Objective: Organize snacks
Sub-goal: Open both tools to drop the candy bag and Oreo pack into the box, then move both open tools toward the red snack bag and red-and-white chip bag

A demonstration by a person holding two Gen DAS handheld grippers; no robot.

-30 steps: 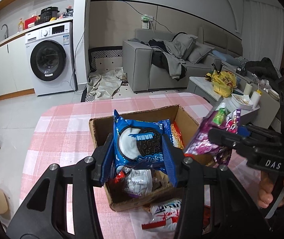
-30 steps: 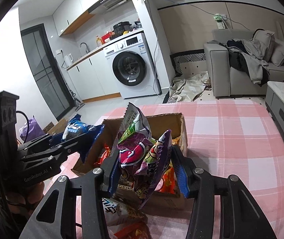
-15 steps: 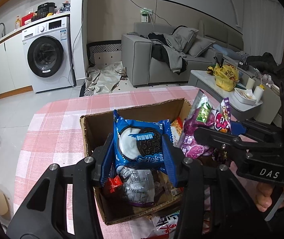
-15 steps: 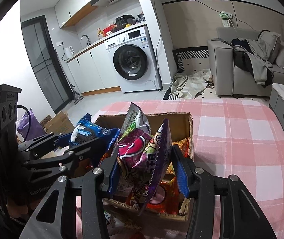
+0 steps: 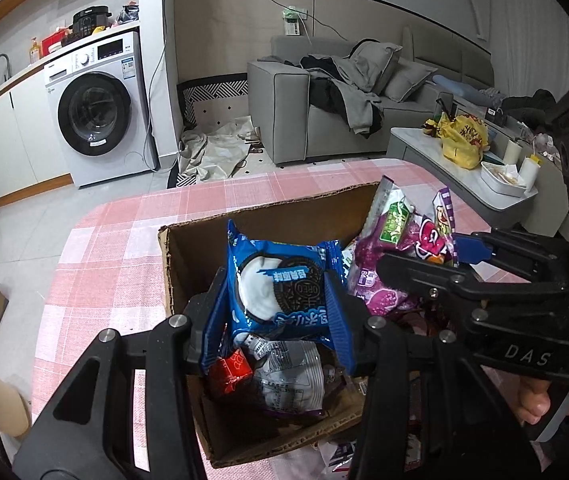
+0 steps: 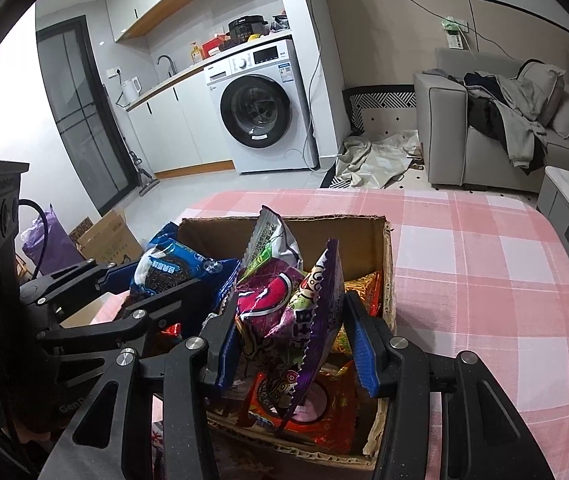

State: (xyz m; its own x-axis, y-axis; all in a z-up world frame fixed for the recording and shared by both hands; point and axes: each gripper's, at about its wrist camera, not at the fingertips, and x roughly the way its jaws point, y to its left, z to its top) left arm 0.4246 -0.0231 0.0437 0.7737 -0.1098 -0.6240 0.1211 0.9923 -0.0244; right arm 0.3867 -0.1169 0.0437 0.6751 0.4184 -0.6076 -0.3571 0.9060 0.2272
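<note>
the left gripper (image 5: 276,320) is closed on a blue oreo packet (image 5: 280,292), holding it upright over the open cardboard box (image 5: 188,240). the right gripper (image 6: 292,344) reaches in beside it and clamps a purple snack bag (image 6: 284,312) above the same box. the box stands on the pink checked tablecloth (image 6: 484,280) and has other snacks (image 5: 288,380) inside.

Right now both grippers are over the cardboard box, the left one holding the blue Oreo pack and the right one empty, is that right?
Not quite: the right gripper isn't empty; the right wrist view shows it clamping purple snack bags. The left gripper does hold the blue Oreo pack over the cardboard box.
</note>
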